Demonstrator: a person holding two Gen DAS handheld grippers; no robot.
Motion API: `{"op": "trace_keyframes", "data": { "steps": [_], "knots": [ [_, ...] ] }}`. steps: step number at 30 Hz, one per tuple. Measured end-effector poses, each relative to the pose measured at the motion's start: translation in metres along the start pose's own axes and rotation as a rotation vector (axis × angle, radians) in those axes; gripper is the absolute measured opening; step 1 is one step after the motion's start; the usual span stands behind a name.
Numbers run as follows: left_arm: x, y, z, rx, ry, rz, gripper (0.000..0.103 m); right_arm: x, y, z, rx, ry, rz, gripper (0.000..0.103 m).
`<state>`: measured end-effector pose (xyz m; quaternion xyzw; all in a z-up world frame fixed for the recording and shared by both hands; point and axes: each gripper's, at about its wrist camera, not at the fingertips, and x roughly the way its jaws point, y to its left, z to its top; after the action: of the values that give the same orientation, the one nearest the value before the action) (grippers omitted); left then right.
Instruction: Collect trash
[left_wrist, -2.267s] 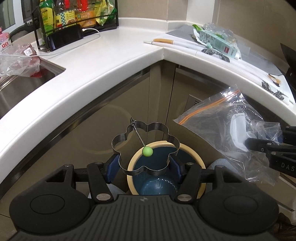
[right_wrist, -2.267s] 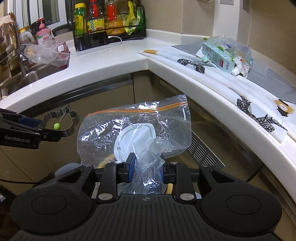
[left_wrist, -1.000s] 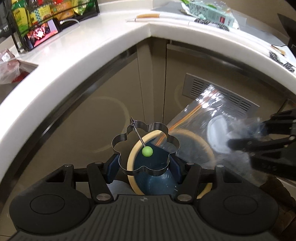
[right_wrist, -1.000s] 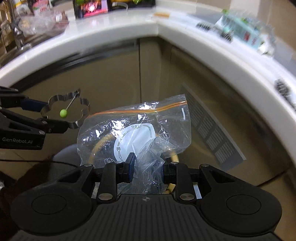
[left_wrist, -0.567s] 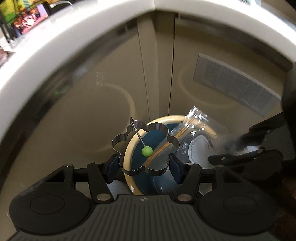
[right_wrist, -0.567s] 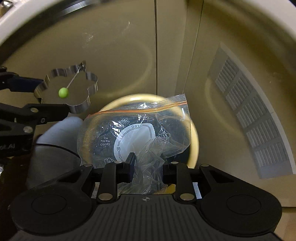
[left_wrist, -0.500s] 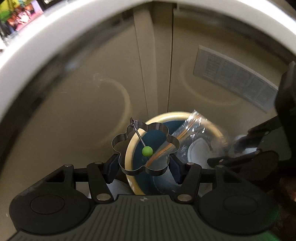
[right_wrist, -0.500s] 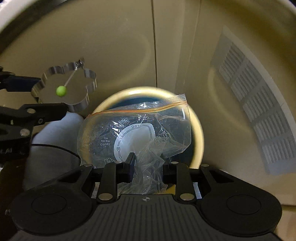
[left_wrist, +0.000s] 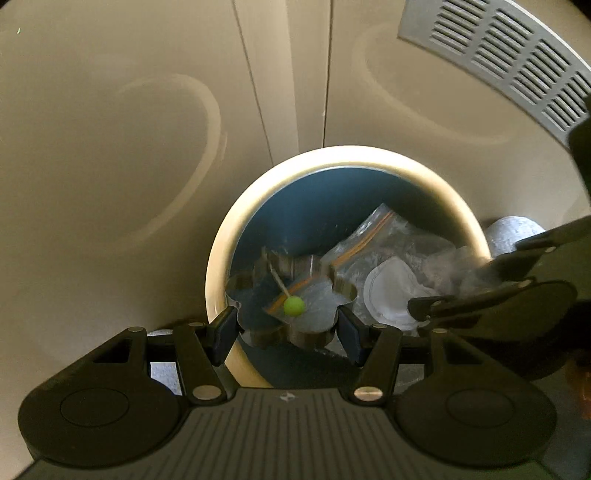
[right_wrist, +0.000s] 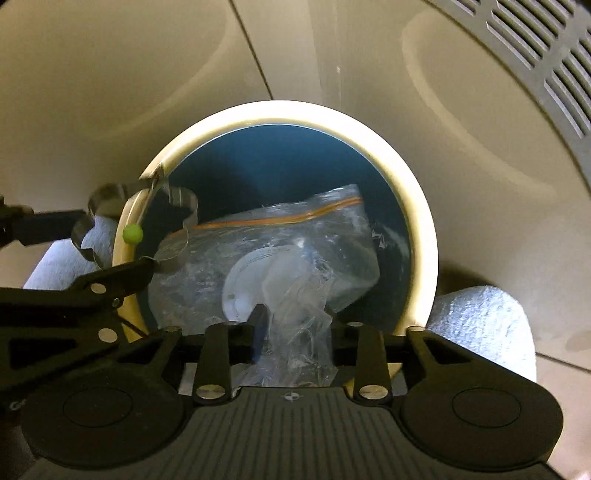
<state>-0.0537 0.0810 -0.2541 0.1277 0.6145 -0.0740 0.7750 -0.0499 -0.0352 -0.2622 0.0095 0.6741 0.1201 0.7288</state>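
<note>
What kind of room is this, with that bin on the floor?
Probably a kitchen, seen low by the floor: glossy beige cabinet doors meet in a corner, a slotted vent grille is set into one, and a cream-rimmed waste bin stands before them.

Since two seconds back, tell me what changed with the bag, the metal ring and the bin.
Both hand-held grippers dropped from counter height to the bin. The right hand-held gripper has just been opening its jaws; the zip bag lies between them, hanging into the bin, its pads no longer pinching it. The left hand-held gripper holds the flower-shaped metal ring as before, now over the bin mouth.
</note>
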Motion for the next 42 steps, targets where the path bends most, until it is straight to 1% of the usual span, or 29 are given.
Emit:
{"op": "trace_keyframes", "data": {
  "steps": [1,2,3,4,5,6,7,10,14,16,17,19,21,22,26,27,32,34,38,42],
  "knots": [
    [0.000,0.001,0.001,-0.004,0.003,-0.001,0.070,0.001,-0.002,0.001,0.017,0.003,-0.001,0.059],
    [0.000,0.004,0.001,-0.008,-0.001,0.002,0.082,0.001,-0.005,0.001,0.027,0.007,-0.004,0.062],
    [-0.002,0.008,0.001,-0.012,-0.013,0.011,0.090,0.001,-0.007,0.001,0.032,0.005,-0.010,0.066],
    [-0.004,0.012,0.001,-0.015,-0.027,0.012,0.100,-0.002,-0.009,0.001,0.035,-0.002,-0.019,0.069],
    [-0.007,0.015,0.001,-0.021,-0.039,0.004,0.103,-0.005,-0.012,0.001,0.042,-0.012,-0.023,0.072],
    [-0.010,0.018,0.001,-0.028,-0.043,-0.010,0.103,-0.008,-0.014,0.002,0.052,-0.022,-0.019,0.078],
    [-0.010,0.021,0.001,-0.037,-0.041,-0.025,0.103,-0.012,-0.018,0.002,0.061,-0.030,-0.010,0.079],
    [-0.020,0.028,-0.001,-0.057,-0.046,-0.049,0.103,-0.024,-0.027,0.004,0.074,-0.066,-0.005,0.079],
    [-0.041,0.028,-0.006,-0.056,-0.069,-0.043,0.103,-0.053,-0.031,-0.005,0.078,-0.138,0.000,0.079],
    [-0.059,0.030,-0.013,-0.064,-0.081,-0.015,0.103,-0.068,-0.036,-0.014,0.059,-0.190,0.008,0.081],
    [-0.070,0.029,-0.016,-0.070,-0.099,0.006,0.103,-0.079,-0.034,-0.019,0.041,-0.220,0.011,0.081],
    [-0.098,0.025,-0.025,-0.078,-0.149,0.047,0.103,-0.108,-0.028,-0.032,0.009,-0.293,0.015,0.087],
    [-0.123,0.021,-0.033,-0.091,-0.198,0.077,0.103,-0.136,-0.022,-0.049,-0.022,-0.365,0.025,0.090],
    [-0.133,0.018,-0.037,-0.101,-0.217,0.082,0.103,-0.149,-0.019,-0.058,-0.036,-0.403,0.029,0.094],
    [-0.167,0.015,-0.056,-0.140,-0.269,0.049,0.103,-0.190,-0.006,-0.096,-0.090,-0.530,0.014,0.097],
    [-0.176,0.015,-0.059,-0.140,-0.276,0.052,0.103,-0.197,-0.006,-0.105,-0.096,-0.553,0.012,0.097],
    [-0.192,0.007,-0.071,-0.127,-0.306,0.063,0.103,-0.217,0.001,-0.136,-0.104,-0.611,0.035,0.097],
    [-0.196,0.005,-0.077,-0.122,-0.308,0.045,0.103,-0.218,0.006,-0.145,-0.119,-0.621,0.038,0.097],
    [-0.197,0.000,-0.082,-0.109,-0.309,0.023,0.103,-0.236,0.019,-0.161,-0.164,-0.662,0.013,0.097],
    [-0.195,-0.002,-0.083,-0.103,-0.285,-0.014,0.103,-0.244,0.022,-0.171,-0.176,-0.683,-0.003,0.097]
  ]
}}
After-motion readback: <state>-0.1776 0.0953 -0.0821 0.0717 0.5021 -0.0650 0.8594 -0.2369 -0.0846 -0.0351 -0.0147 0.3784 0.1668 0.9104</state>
